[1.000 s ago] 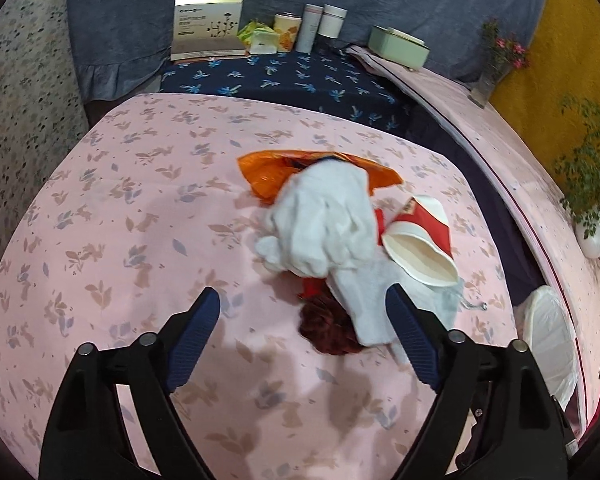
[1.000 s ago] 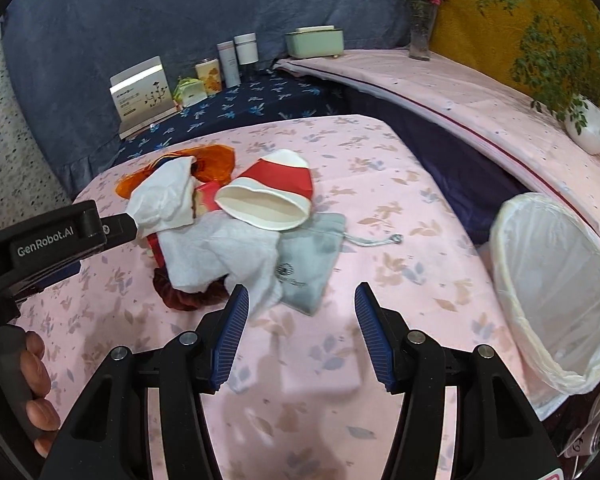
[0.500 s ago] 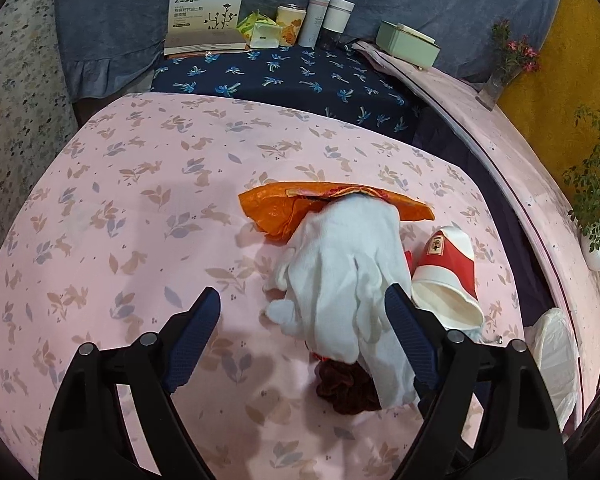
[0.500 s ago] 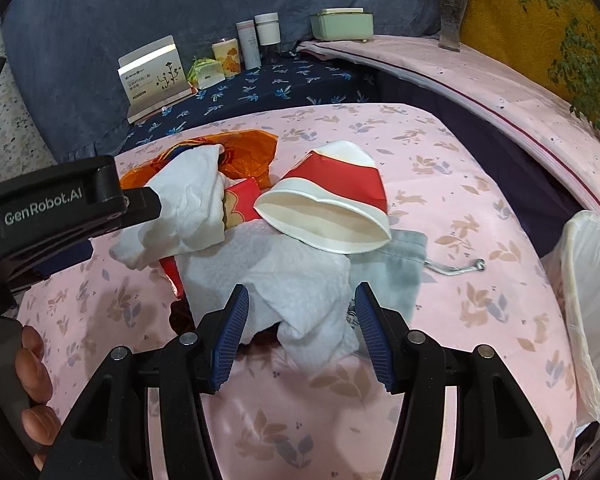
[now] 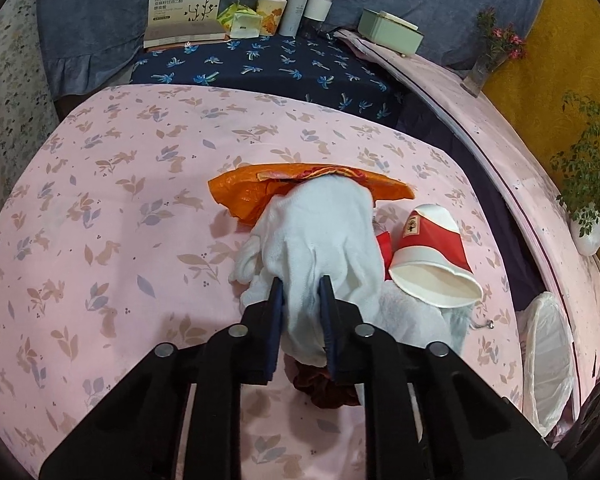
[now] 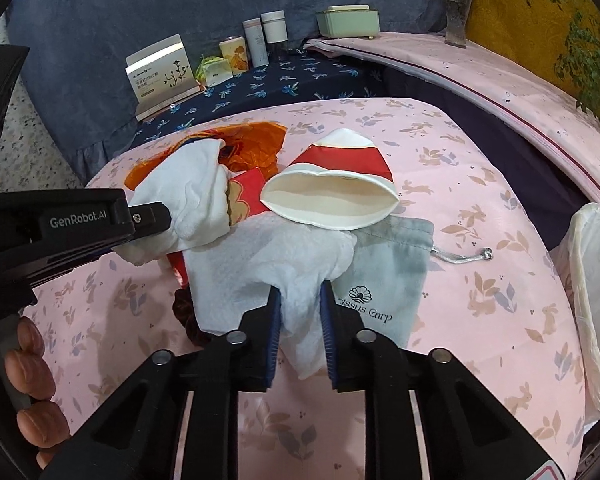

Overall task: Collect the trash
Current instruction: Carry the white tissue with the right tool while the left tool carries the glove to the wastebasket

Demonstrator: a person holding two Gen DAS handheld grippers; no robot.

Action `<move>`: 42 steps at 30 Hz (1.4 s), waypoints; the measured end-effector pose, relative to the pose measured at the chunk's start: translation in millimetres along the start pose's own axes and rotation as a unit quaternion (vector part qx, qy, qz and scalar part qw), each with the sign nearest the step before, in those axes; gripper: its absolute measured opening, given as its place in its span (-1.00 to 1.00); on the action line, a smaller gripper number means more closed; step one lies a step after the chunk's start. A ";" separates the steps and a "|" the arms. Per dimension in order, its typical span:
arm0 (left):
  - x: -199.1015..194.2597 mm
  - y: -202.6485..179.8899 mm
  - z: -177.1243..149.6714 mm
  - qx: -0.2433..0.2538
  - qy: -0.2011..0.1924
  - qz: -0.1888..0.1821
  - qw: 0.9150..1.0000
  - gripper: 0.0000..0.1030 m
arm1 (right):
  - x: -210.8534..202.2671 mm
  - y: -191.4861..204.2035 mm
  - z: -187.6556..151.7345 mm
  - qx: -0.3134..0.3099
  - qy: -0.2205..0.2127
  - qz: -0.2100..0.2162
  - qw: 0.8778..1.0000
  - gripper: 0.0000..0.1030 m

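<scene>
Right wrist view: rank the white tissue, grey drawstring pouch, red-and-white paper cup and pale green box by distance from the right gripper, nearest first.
1. White tissue: pinched in the right gripper.
2. Grey drawstring pouch: just right, under the tissue's edge.
3. Red-and-white paper cup: lying on its side behind the tissue.
4. Pale green box: far back, on the rear ledge.

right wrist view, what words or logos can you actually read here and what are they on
"GenRobot.AI": on the side of the left gripper.
"Carp", after a word half hidden by the right gripper, under a shell logo: on the grey drawstring pouch.
White box: printed lines too small to read.
Red paper cup: gold emblem, unreadable.
</scene>
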State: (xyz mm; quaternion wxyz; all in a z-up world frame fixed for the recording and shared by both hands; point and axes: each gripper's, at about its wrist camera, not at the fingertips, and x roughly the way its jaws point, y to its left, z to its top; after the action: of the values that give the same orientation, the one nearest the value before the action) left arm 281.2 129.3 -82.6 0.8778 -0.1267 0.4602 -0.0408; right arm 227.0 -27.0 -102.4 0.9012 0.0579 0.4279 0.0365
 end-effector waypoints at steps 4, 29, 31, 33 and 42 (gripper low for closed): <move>-14.4 -6.2 -6.0 0.001 -0.006 -0.003 1.000 -0.75 | -17.3 -0.9 -3.4 -0.002 -0.013 0.007 1.000 -0.76; -86.5 -150.4 -59.5 0.111 -0.040 -0.051 0.992 -0.77 | -142.3 -103.0 -13.9 0.066 -0.116 -0.029 0.991 -0.78; -86.2 -164.1 -65.5 0.122 -0.037 -0.057 0.990 -0.77 | -147.2 -115.1 -16.1 0.075 -0.118 -0.036 0.990 -0.78; -85.0 -177.3 -71.6 0.133 -0.034 -0.061 0.989 -0.77 | -150.4 -126.4 -19.2 0.081 -0.120 -0.043 0.988 -0.78; -74.2 -229.5 -88.5 0.177 -0.011 -0.095 0.979 -0.77 | -163.1 -193.4 -33.8 0.127 -0.126 -0.079 0.981 -0.78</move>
State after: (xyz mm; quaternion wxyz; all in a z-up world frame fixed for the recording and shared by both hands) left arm 176.5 -94.5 -11.9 0.8833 -0.0127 0.4220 -0.2038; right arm 101.0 -234.9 -24.7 0.9332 0.1419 0.3157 -0.0967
